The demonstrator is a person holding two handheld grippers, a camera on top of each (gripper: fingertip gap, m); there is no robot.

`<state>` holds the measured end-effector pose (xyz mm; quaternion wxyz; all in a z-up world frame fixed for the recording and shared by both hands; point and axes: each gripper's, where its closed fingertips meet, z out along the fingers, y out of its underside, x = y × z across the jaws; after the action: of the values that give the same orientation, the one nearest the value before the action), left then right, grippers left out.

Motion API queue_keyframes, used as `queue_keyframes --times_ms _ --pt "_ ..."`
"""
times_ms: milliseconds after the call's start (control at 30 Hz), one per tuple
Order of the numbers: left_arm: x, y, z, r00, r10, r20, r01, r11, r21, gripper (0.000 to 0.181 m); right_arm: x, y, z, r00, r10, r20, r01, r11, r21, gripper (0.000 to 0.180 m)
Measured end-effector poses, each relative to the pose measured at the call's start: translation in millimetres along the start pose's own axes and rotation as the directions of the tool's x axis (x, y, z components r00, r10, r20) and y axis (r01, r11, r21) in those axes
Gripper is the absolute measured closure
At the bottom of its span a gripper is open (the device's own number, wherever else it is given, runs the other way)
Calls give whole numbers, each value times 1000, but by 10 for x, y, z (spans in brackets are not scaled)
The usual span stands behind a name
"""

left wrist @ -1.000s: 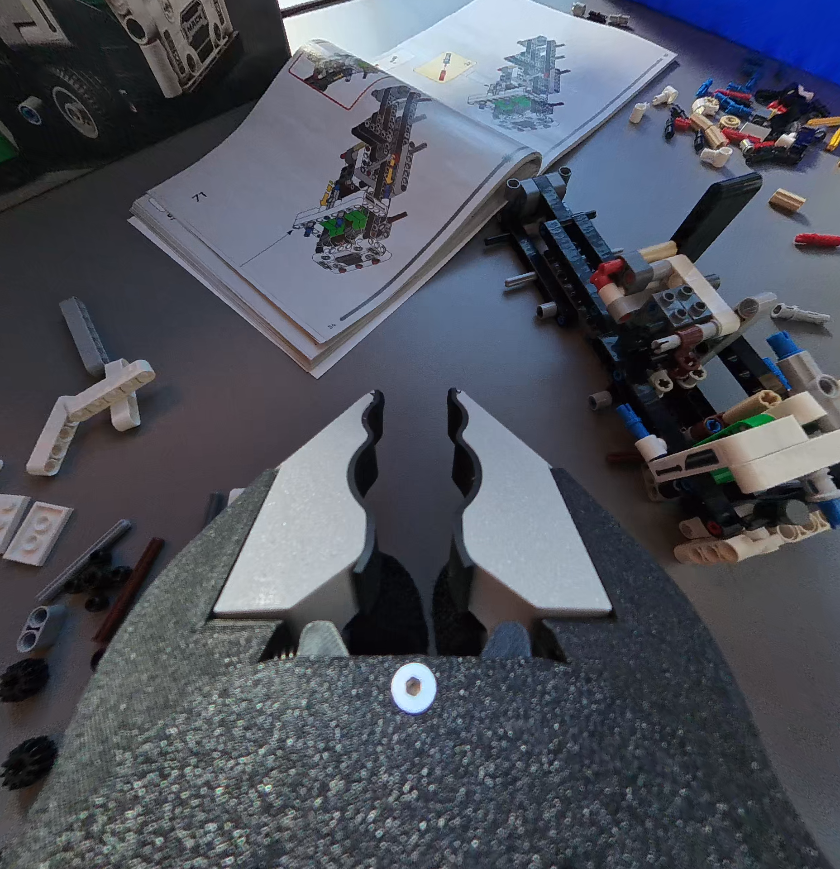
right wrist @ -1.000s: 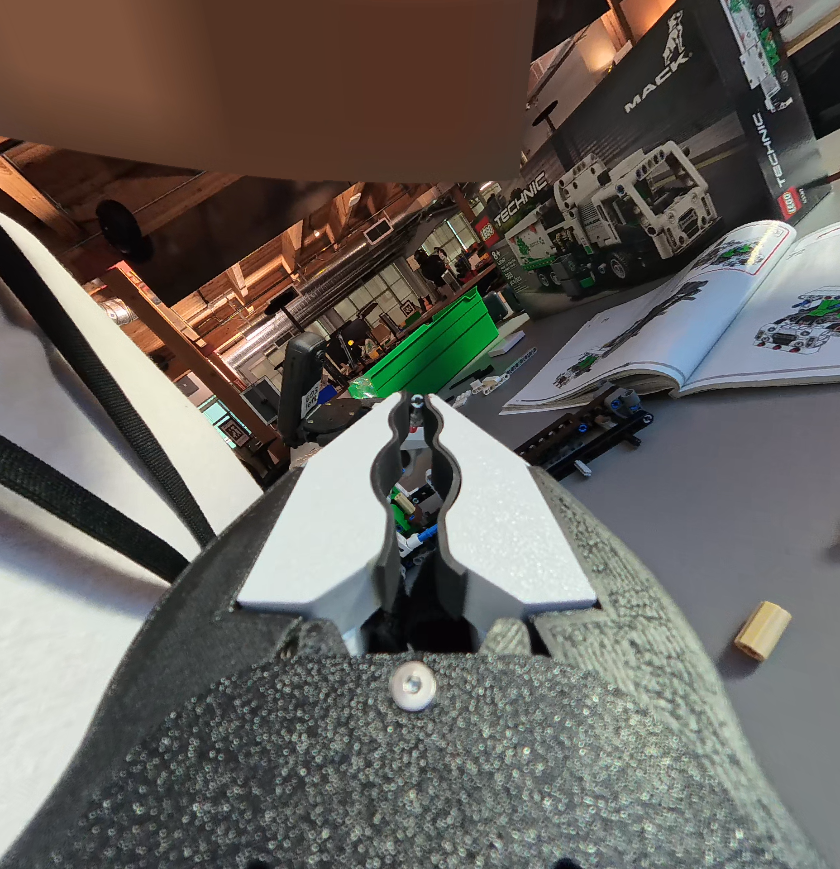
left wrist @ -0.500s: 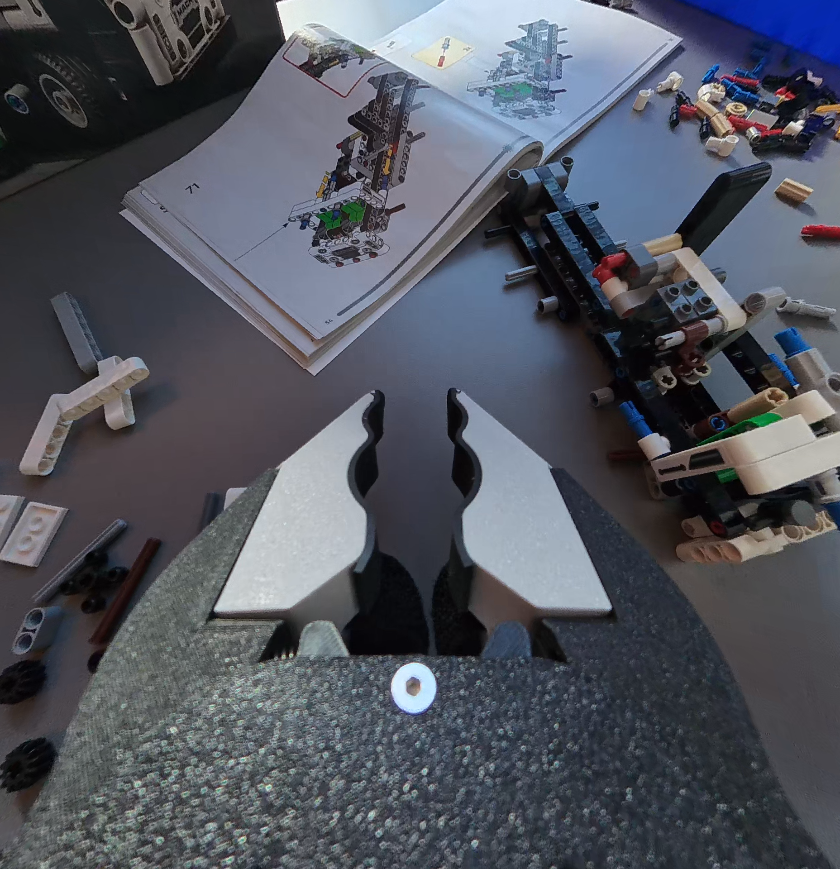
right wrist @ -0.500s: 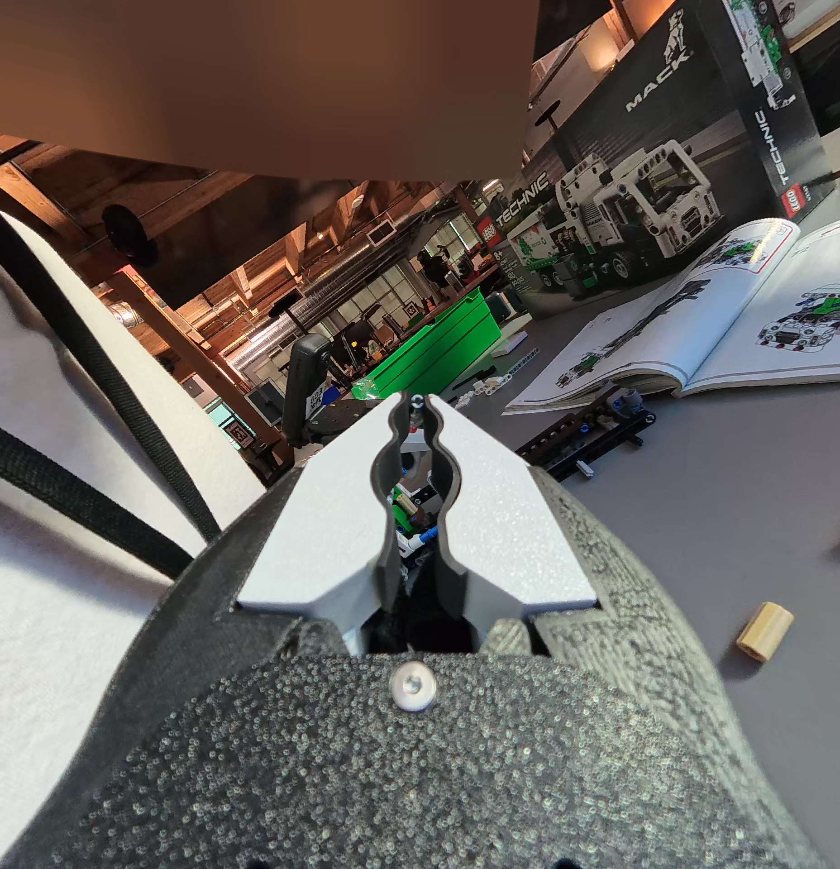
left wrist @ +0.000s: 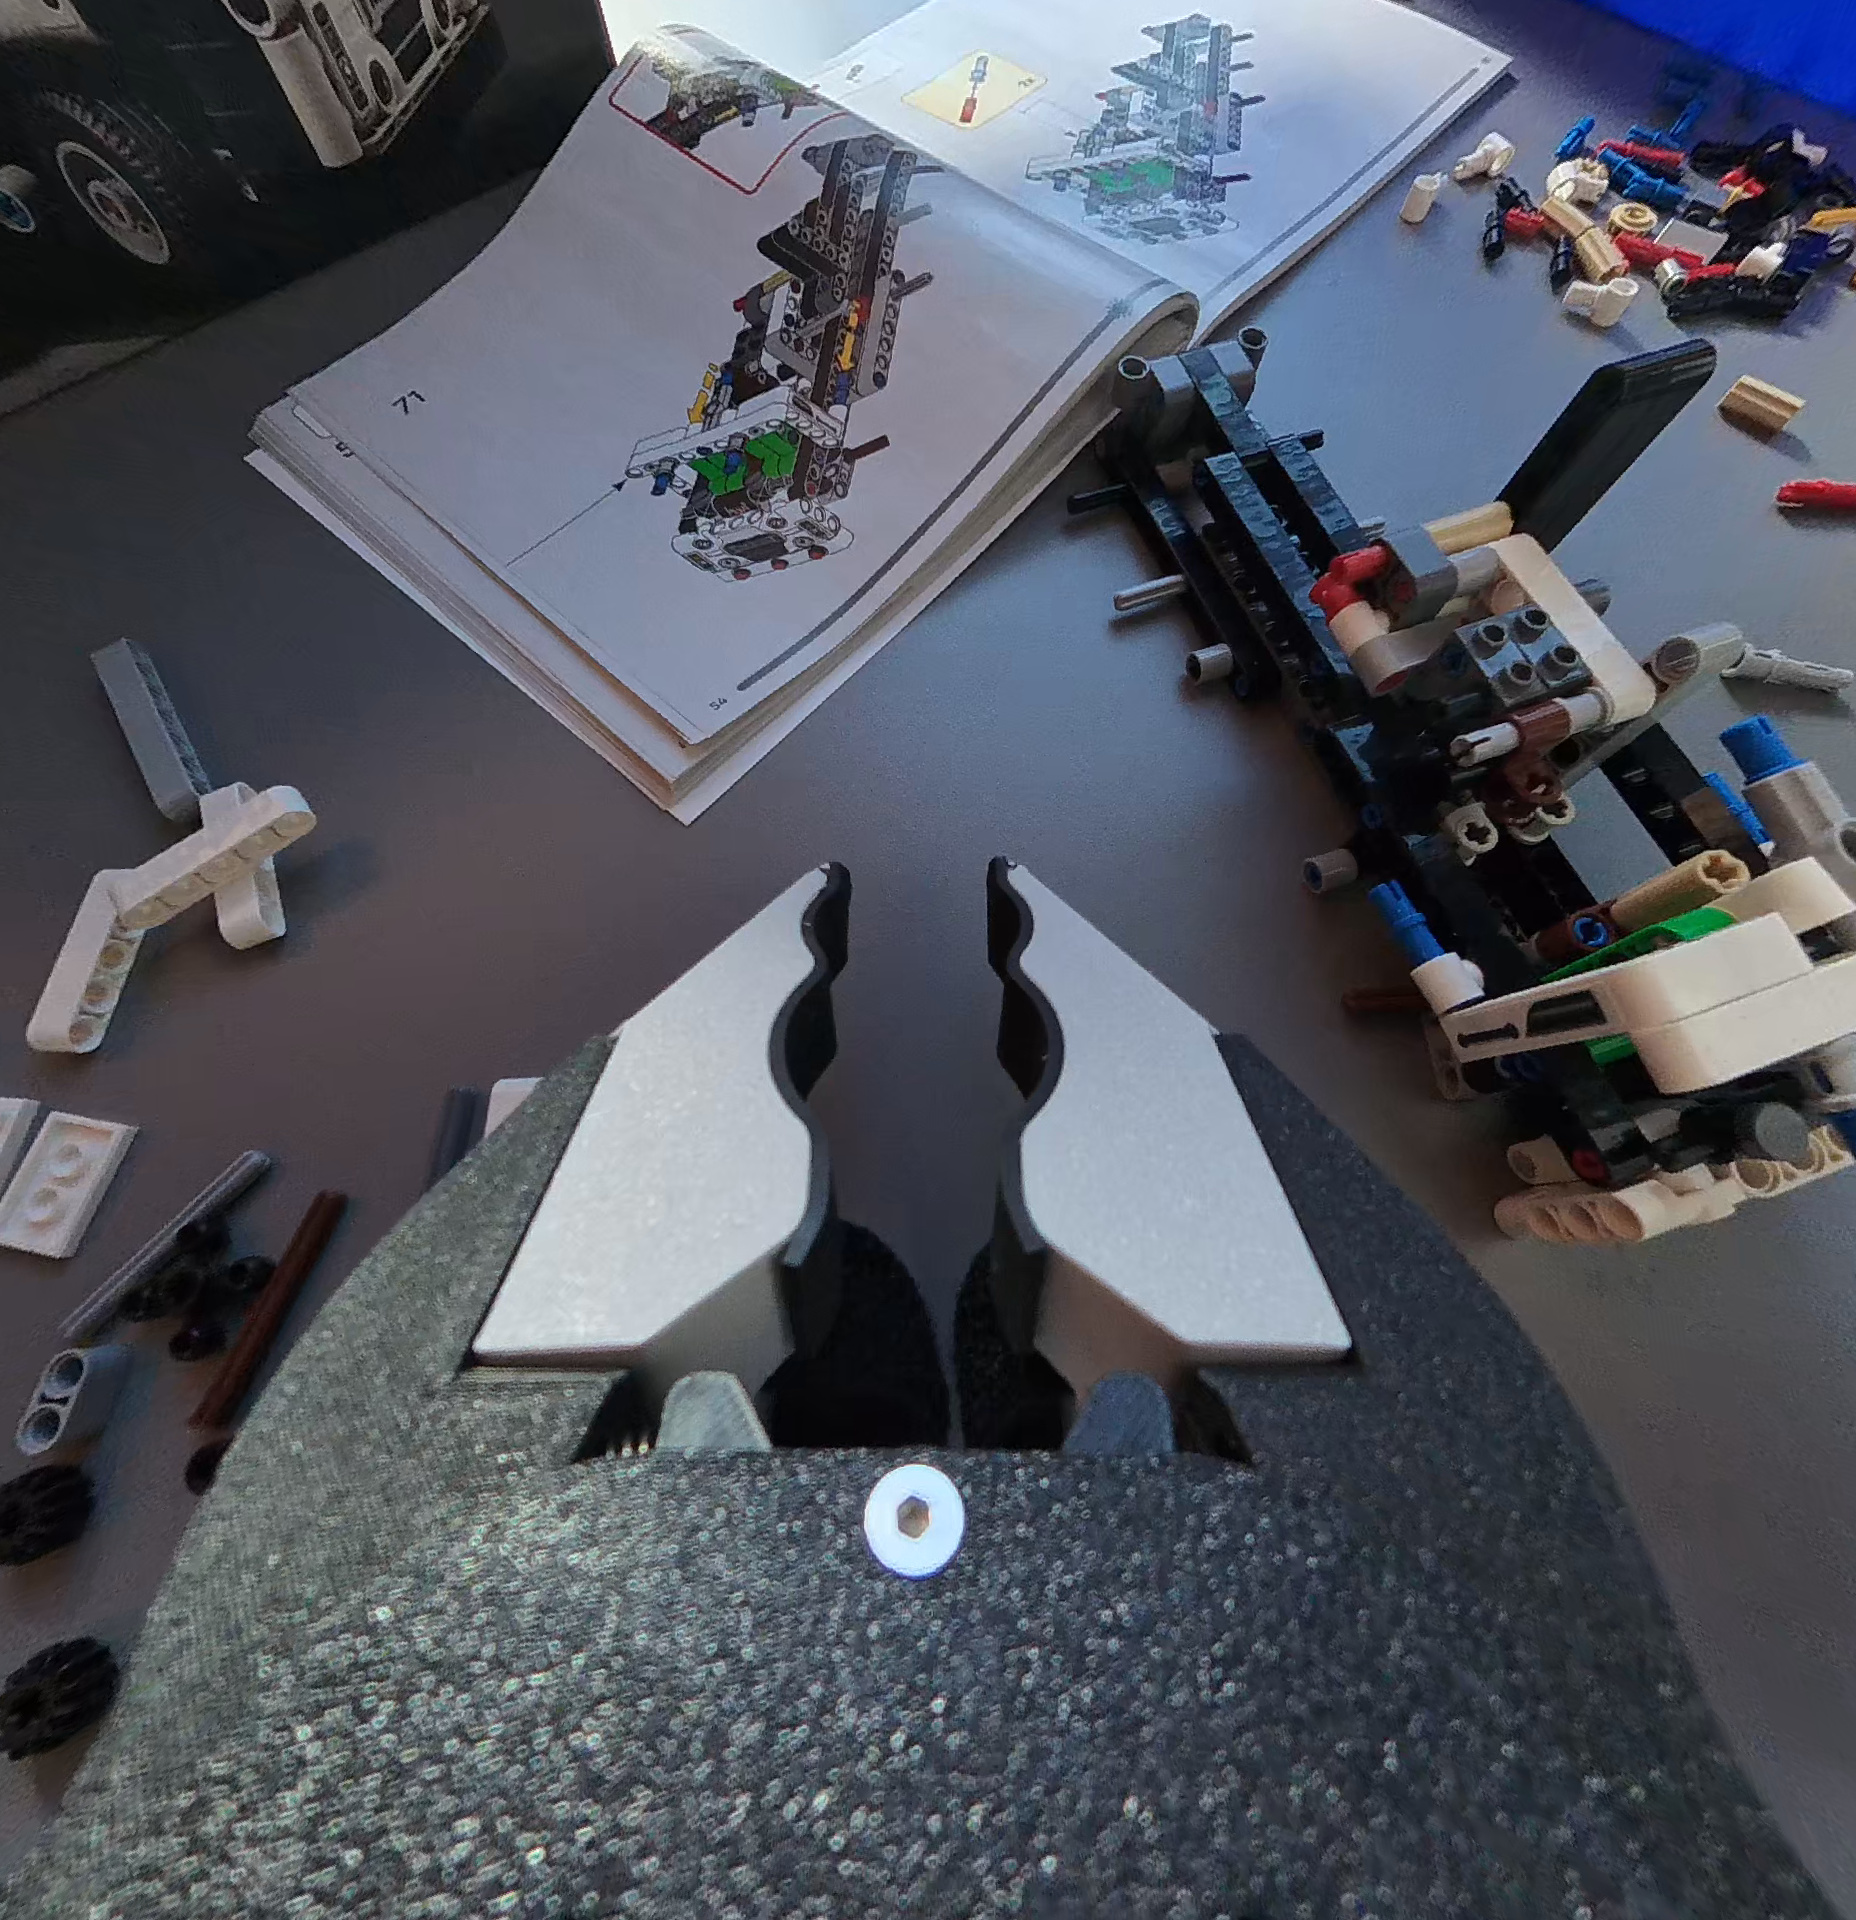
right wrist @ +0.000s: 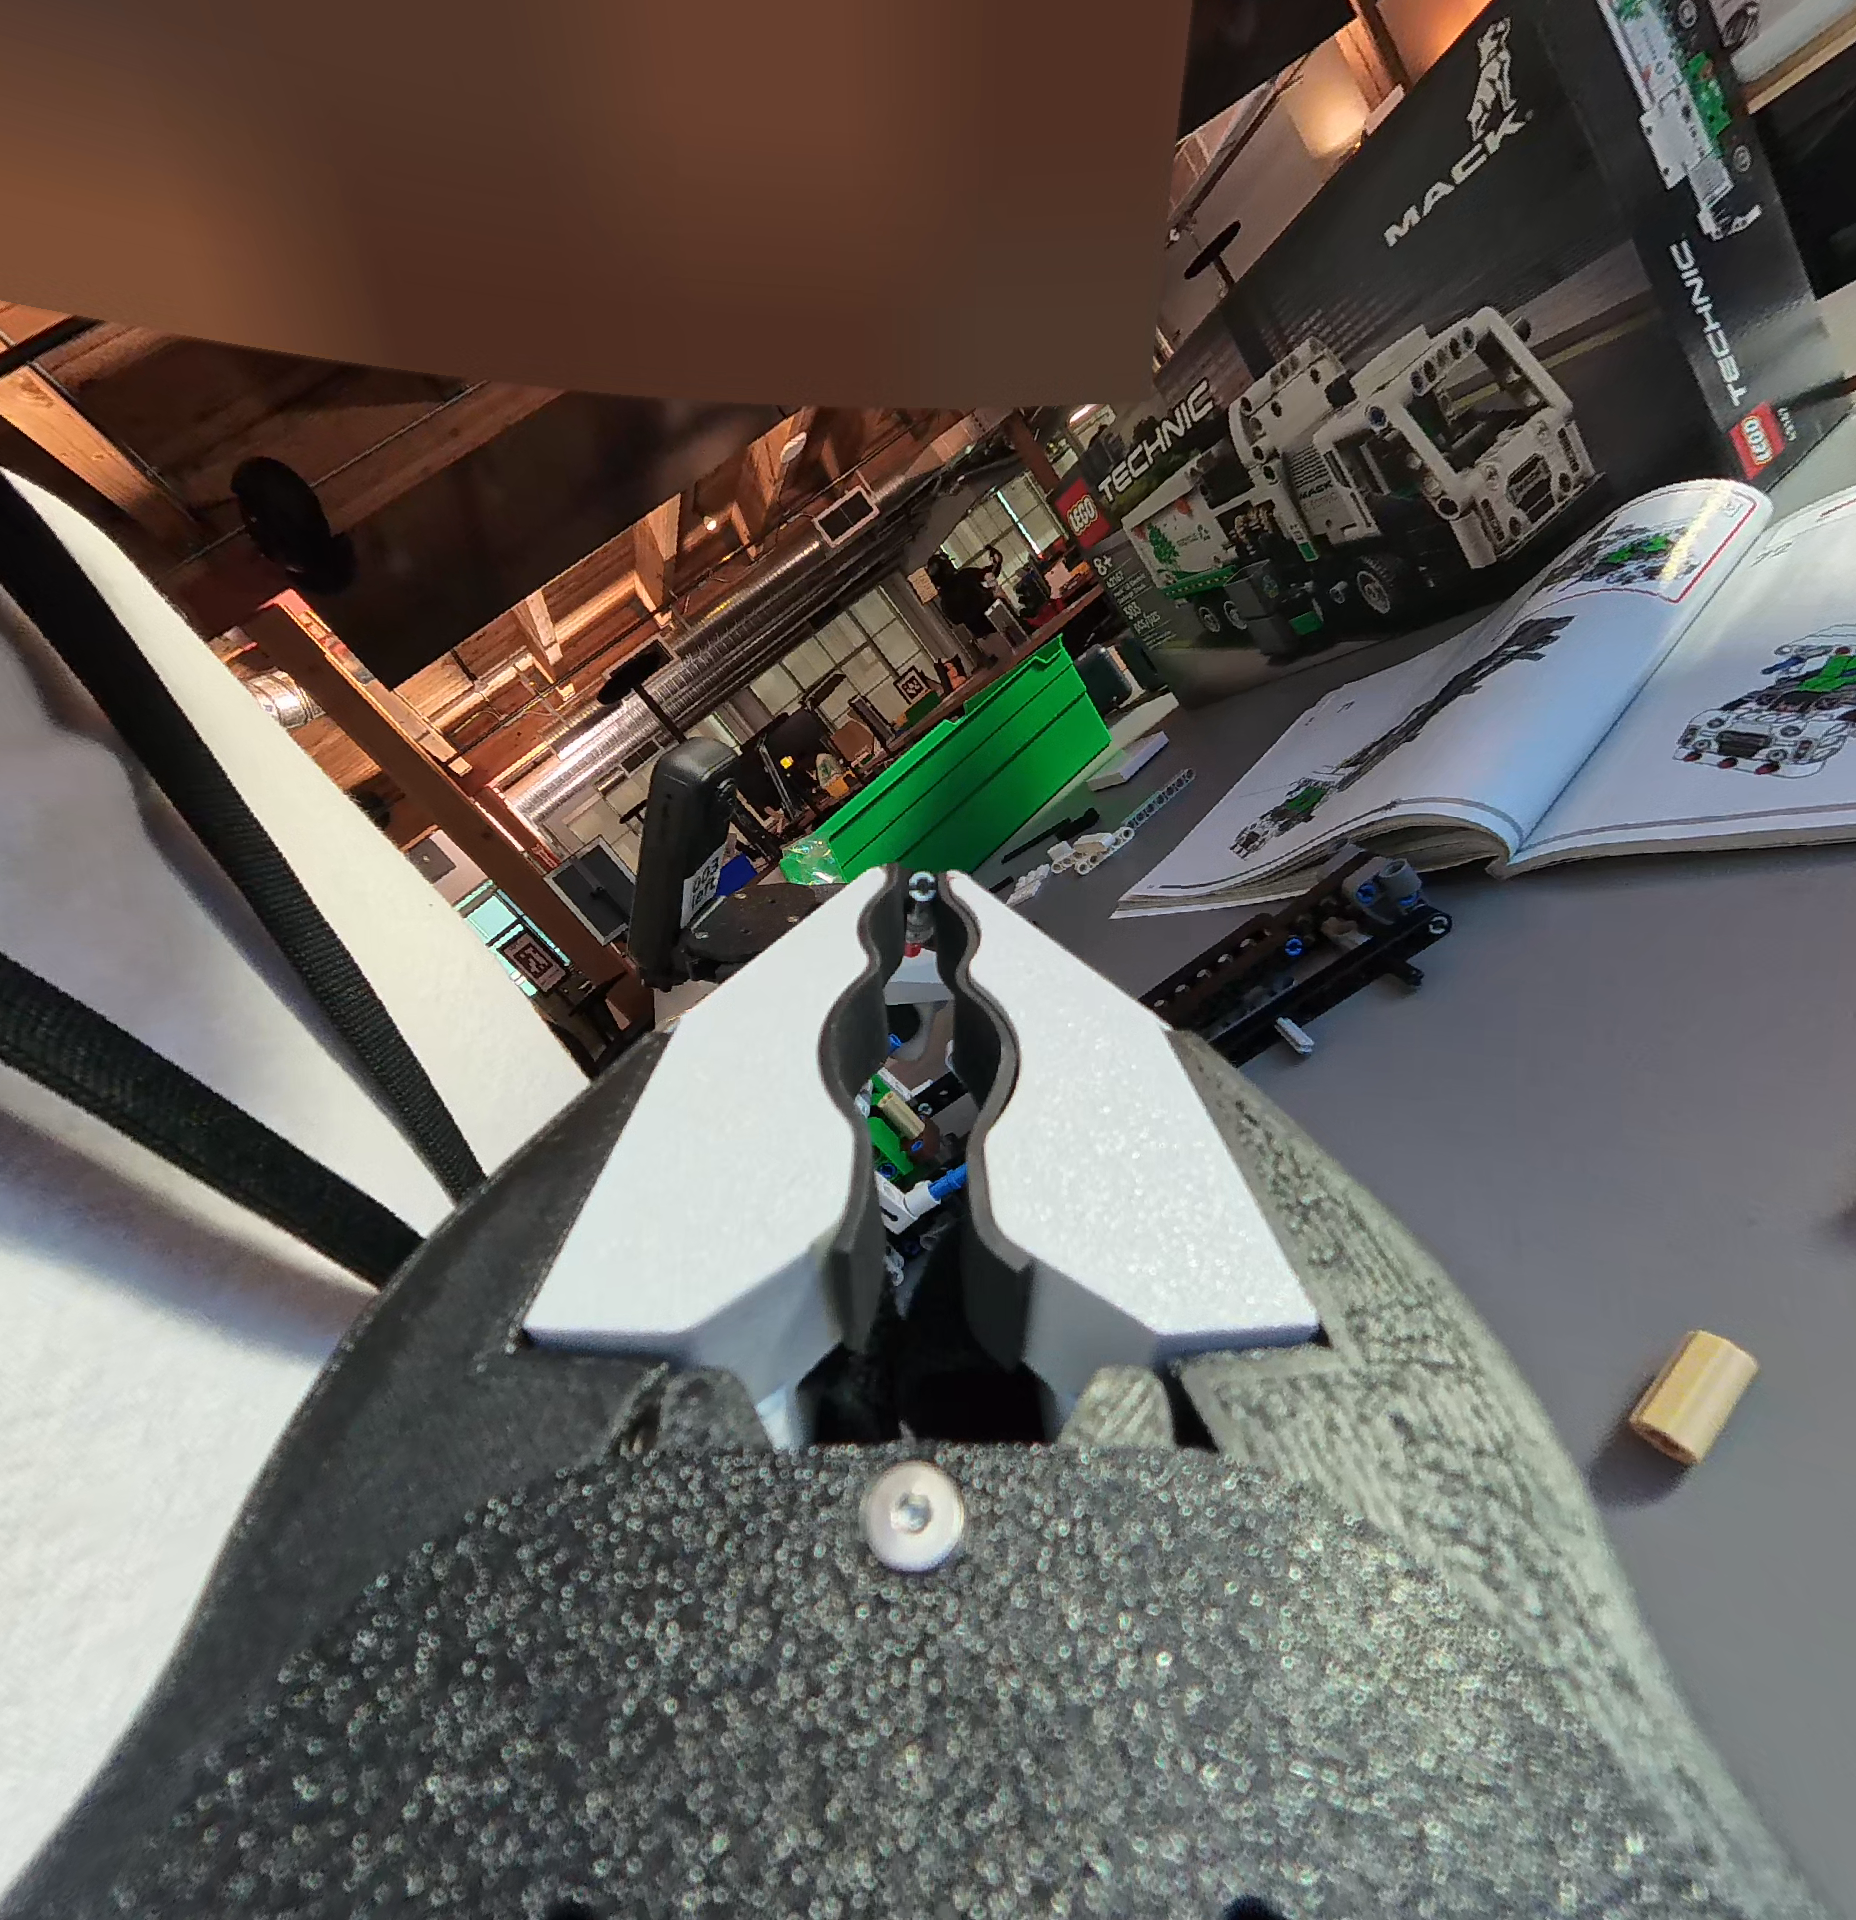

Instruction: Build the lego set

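The half-built truck frame point(left wrist: 1506, 790) runs off the right edge; in the right wrist view the fingers point(right wrist: 1090, 1132) cover most of it, and the tiny piece point(right wrist: 919, 902) at their tips is unreadable.

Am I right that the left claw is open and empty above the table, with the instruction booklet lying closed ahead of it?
Not quite: the instruction booklet lies open, its pages spread with build diagrams showing, as the left wrist view makes plain. The rest holds: the left claw is open and empty above the table.
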<state>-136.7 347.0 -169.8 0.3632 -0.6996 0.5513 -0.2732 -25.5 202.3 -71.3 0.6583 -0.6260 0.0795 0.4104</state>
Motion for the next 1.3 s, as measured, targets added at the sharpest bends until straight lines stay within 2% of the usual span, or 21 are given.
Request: queue_keyframes --times_ms 33,367,533,700,833,1100,1200,1300 --pt "0 -1 0 1000 0 0 0 1000 0 156 2 -3 0 1000 0 -1 0 1000 1 177" --pt "77 -52 -29 999 20 -45 -18 999 37 154 -3 15 11 1000 -6 0 6 1000 -9 177" --pt "257 -117 -68 986 63 -151 -51 995 84 153 -19 9 7 1000 -7 10 7 1000 -5 177" --pt "574 -123 -83 933 181 -312 -154 982 109 150 -67 50 22 998 -61 10 61 998 -23 177" --pt "682 -176 -175 906 233 -354 -179 967 180 150 -129 70 12 995 -102 23 102 994 -25 177" --pt "623 -433 -494 913 240 -331 -94 911 401 152 -190 100 10 994 -94 58 95 995 -31 177" --pt "564 -331 -608 928 261 -266 -149 913 379 155 -171 101 9 991 -128 23 129 991 -28 177" --pt "574 -227 -883 926 291 -242 -173 894 414 158 -169 126 28 990 -142 11 142 989 -41 177"
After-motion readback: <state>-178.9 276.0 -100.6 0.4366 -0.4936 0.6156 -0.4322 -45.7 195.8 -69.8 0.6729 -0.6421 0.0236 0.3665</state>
